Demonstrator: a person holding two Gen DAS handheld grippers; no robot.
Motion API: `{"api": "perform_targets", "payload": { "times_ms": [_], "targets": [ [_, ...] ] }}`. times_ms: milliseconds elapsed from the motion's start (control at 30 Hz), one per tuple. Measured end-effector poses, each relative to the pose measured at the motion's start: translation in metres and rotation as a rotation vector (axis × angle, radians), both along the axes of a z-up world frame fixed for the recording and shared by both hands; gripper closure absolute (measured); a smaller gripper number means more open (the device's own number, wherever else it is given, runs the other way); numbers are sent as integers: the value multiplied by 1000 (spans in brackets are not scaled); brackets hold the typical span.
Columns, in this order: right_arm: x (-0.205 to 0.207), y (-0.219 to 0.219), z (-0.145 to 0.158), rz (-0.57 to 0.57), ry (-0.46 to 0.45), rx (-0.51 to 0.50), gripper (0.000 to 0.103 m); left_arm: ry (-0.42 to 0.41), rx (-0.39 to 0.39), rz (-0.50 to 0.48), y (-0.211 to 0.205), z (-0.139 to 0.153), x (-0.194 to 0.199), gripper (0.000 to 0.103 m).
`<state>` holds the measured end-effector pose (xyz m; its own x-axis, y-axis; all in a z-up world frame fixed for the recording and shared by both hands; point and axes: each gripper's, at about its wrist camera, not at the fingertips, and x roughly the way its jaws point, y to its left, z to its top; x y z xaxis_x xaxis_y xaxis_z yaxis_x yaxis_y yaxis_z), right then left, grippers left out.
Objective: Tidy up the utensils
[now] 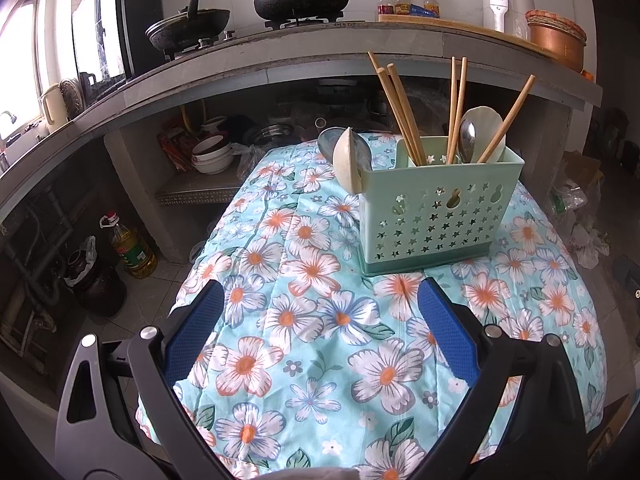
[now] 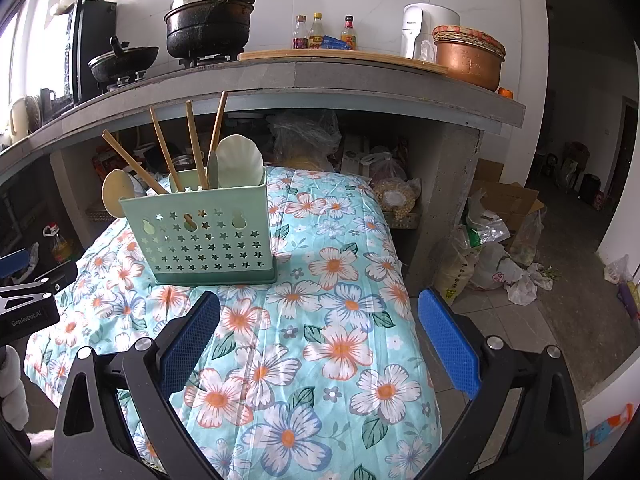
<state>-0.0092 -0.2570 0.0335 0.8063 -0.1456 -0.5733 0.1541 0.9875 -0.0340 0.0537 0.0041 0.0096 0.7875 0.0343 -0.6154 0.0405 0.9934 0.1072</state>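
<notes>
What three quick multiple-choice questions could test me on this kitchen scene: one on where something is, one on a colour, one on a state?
1. Where does the caddy stand?
A. on the floral cloth
B. on the stove counter
C. on the floor

2. What colour are the pads on the right tool?
A. red
B. blue
C. yellow

3. How is the left tool set?
A. shut on a spoon
B. shut on chopsticks
C. open, holding nothing

Answers:
1. A, its base sits on the flowered fabric.
2. B, both pads show blue.
3. C, only cloth shows between its spread fingers, and the chopsticks are in the caddy.
</notes>
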Motion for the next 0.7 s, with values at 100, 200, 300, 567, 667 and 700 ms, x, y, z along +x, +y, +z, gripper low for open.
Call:
{"api": "perform_targets", "payload": {
  "times_ms": [100,200,300,567,667,700],
  "targets": [
    [0,0,0,0,1,0,7,-1,0,0,0,0,0,9],
    [0,0,0,1,0,-1,6,-1,0,0,0,0,0,9],
    [0,0,0,1,1,0,6,1,0,-1,0,0,0,9],
    [0,0,0,1,1,-1,6,3,2,-4,0,-1,1,9],
    [0,0,0,0,1,1,6,4,1,-4,0,-1,0,9],
    [0,0,0,0,2,1,6,3,2,-4,0,-1,1,9]
  ]
}}
